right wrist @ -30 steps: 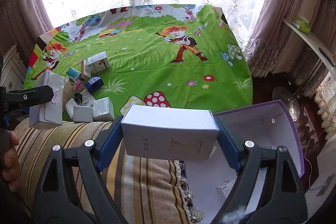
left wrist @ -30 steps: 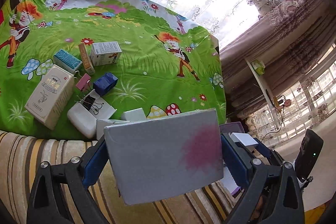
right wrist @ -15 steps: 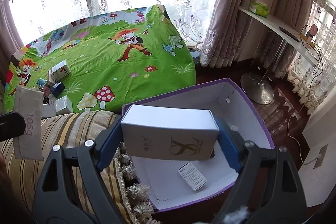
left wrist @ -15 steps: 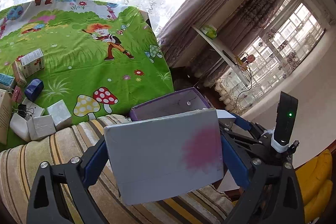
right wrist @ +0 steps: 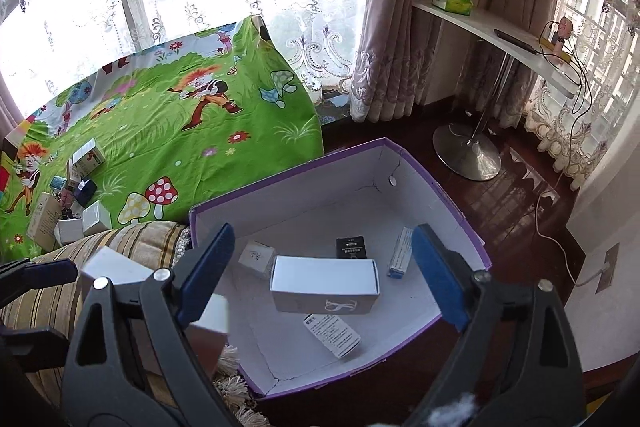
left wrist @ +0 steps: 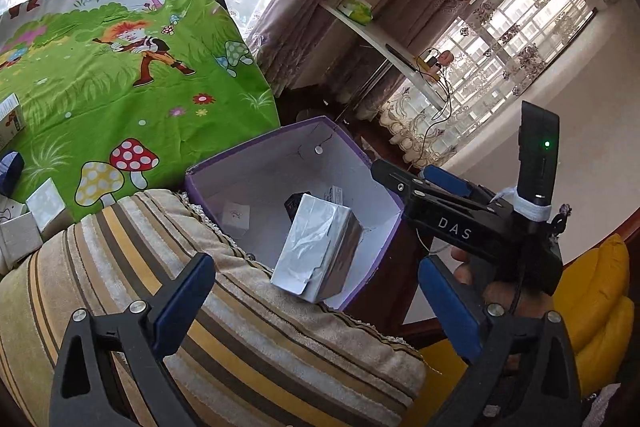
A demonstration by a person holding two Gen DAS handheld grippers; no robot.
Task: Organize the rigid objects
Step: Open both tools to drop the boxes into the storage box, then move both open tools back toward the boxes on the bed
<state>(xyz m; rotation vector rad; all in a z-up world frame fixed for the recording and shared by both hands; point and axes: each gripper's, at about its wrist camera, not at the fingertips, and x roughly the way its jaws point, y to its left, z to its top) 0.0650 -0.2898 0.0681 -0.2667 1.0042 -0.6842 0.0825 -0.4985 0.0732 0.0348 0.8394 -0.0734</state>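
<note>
Above the purple box (right wrist: 404,155), hold the right tool (right wrist: 322,233), jaws just opened off the white carton (right wrist: 324,285) loose inside, and the open, empty left tool (left wrist: 316,263) clear of the silver carton (left wrist: 320,247) tipping at the near rim.

Purple box (right wrist: 424,167), white inside; green cartoon-printed cloth (right wrist: 160,131); striped cushion (left wrist: 200,307).

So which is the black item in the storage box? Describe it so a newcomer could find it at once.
Start at the big purple-walled cardboard box with a white inside, standing on the floor beside the striped cushion. On its floor, near the middle toward the far wall, lies a small black box with white lettering, just beyond the long white carton. It is the only dark item among white packages.
</note>
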